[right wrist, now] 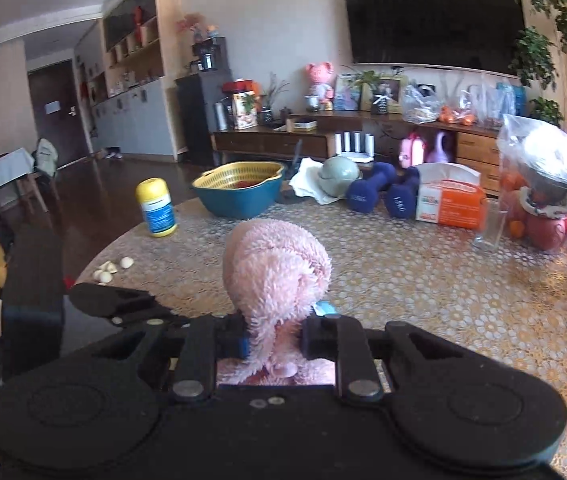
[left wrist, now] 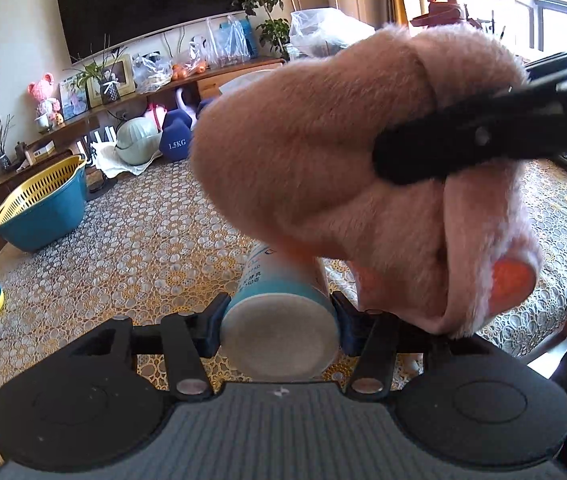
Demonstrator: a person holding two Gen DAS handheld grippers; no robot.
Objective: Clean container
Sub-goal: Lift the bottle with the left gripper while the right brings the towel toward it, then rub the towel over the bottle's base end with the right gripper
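Pink cloth (left wrist: 323, 152) caps container (left wrist: 279, 320) at 12 o'clock | left gripper (left wrist: 279, 318) clamps container base, axis forward | right gripper (right wrist: 273, 340) pinches cloth | you wipe.

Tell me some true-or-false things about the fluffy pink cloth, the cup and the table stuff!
1. The left tool grips a teal-and-white cup by its base. True.
2. The right tool is empty. False: it pinches the fluffy pink cloth.
3. The pink cloth covers the cup's far end. True.
4. The blue basin has a red strainer inside. False: the strainer is yellow.
5. Garlic cloves lie near the table's edge. True.
6. The yellow-capped bottle lies on its side. False: it stands upright.
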